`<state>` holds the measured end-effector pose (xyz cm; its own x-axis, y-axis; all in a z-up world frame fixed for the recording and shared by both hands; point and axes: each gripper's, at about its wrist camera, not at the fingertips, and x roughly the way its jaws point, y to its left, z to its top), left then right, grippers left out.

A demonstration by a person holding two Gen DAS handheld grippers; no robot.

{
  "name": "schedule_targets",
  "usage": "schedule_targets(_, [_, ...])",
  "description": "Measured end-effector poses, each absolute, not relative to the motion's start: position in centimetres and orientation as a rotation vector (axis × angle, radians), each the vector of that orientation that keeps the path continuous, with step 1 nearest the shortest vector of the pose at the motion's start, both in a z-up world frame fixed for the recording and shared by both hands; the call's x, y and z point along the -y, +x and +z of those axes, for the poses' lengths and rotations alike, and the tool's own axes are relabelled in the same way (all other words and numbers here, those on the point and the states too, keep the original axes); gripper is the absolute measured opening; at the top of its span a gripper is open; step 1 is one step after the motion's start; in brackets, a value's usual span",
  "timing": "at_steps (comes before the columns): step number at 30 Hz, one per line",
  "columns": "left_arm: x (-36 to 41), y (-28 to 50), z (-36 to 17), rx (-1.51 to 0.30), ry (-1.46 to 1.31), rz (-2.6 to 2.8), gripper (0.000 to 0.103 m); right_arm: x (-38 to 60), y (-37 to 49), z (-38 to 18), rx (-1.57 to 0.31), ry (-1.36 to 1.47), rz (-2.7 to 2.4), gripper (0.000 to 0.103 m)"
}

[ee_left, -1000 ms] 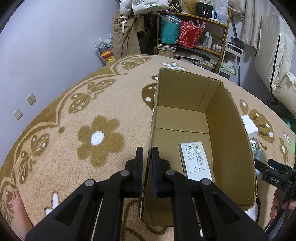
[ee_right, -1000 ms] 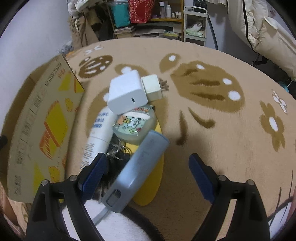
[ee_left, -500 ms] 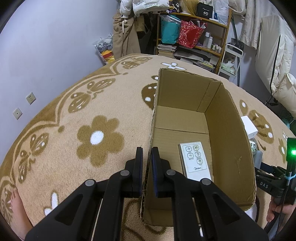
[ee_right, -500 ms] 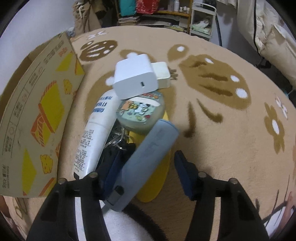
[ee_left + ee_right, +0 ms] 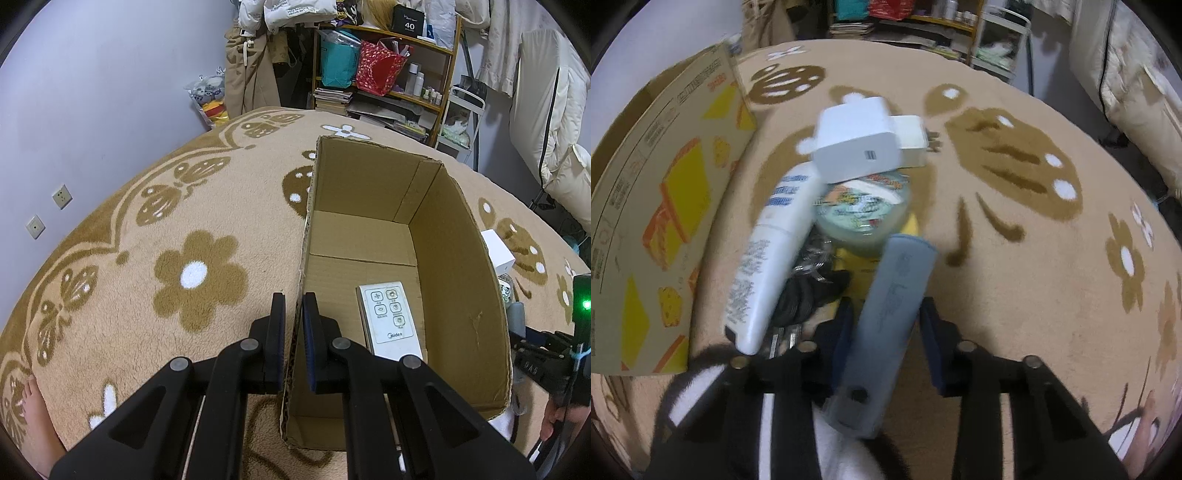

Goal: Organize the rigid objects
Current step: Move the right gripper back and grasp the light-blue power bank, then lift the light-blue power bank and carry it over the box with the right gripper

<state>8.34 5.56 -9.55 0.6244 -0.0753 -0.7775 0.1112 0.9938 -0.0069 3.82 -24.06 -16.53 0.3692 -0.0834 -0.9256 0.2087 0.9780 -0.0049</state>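
Note:
My left gripper [image 5: 293, 314] is shut on the left wall of an open cardboard box [image 5: 458, 236] on the carpet. A white Midea remote [image 5: 389, 319] lies on the box floor. My right gripper [image 5: 886, 314] has closed around a grey-blue oblong case [image 5: 886, 314], which lies between its jaws. Beyond it lie a round printed tin [image 5: 862, 210], a white tube [image 5: 772, 254], a white charger block [image 5: 857, 144] with a smaller white plug [image 5: 912, 140], black keys [image 5: 809, 288] and a yellow flat item [image 5: 857, 262]. The box's printed outer wall [image 5: 661, 221] stands to the left.
A beige carpet with brown flower patterns [image 5: 199, 273] covers the floor. Shelves with bags and bottles [image 5: 384, 66] stand at the far wall. A bare foot [image 5: 33, 417] shows at the lower left. The other gripper's body with a green light [image 5: 583, 306] shows at the right edge.
My right gripper has moved forward over the pile and its jaws have narrowed from wide open onto the grey-blue case. My left gripper has stayed on the box wall.

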Motion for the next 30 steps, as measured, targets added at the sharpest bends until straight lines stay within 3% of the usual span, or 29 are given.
schedule_targets(9, [-5.6,8.5,-9.3,-0.891,0.050,-0.107,0.009,27.6,2.8,-17.0,-1.099,0.336,-0.235,0.029])
schedule_targets(30, [-5.7,8.7,-9.3,-0.893,0.061,-0.112,0.007,25.4,4.1,-9.1,-0.892,0.317,-0.163,0.029])
